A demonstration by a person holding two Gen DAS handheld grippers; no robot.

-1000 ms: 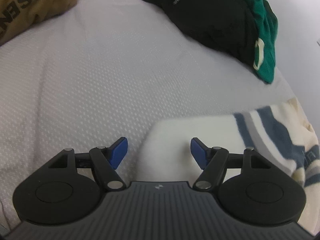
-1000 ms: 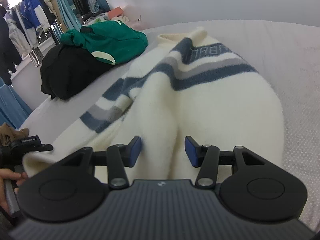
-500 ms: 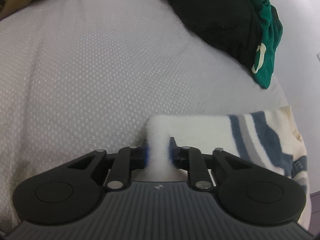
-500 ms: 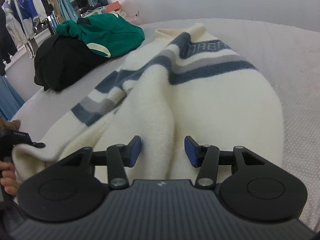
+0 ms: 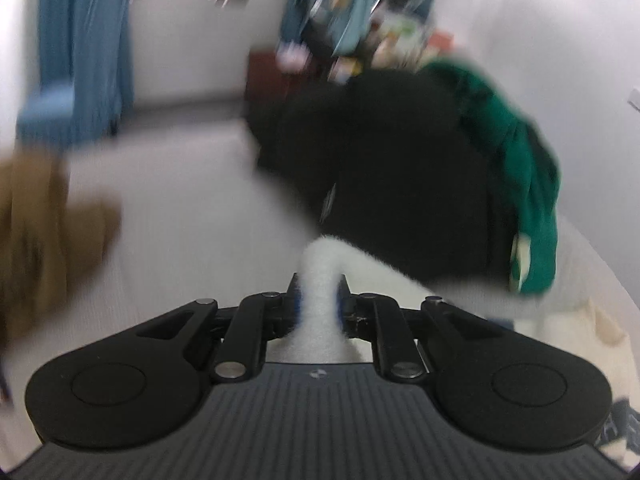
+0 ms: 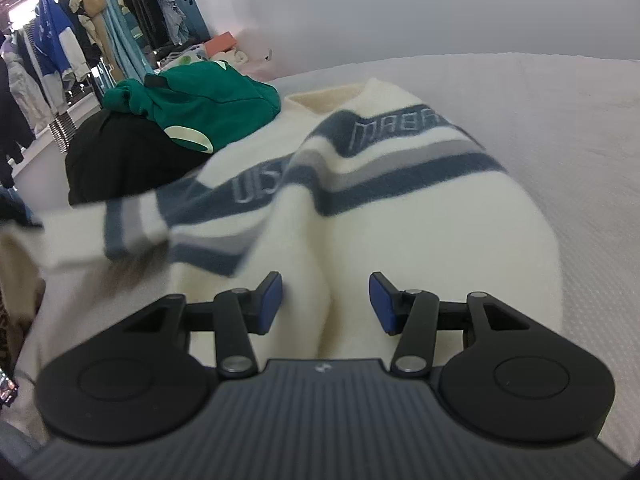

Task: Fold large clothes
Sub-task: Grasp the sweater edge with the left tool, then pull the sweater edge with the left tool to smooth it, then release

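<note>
A cream sweater (image 6: 420, 220) with blue and grey stripes lies on the white bed (image 6: 560, 120). My left gripper (image 5: 319, 298) holds the sweater's cream sleeve end (image 5: 320, 264); its jaws are closing and the pads squeeze the fabric, which is lifted off the bed. In the right wrist view the raised striped sleeve (image 6: 132, 220) hangs blurred at the left. My right gripper (image 6: 326, 304) stands open just above the sweater's lower body, and its pads press on nothing.
A black garment (image 5: 392, 176) with a green one (image 5: 532, 184) on top is piled on the bed beyond the sweater. A brown garment (image 5: 40, 232) lies at the left. Hanging clothes on racks (image 6: 60, 48) fill the room's far side.
My left gripper went from open to closed on the sleeve end, then rose and swung, lifting the sleeve; its view is now blurred. The right gripper stayed put and open.
</note>
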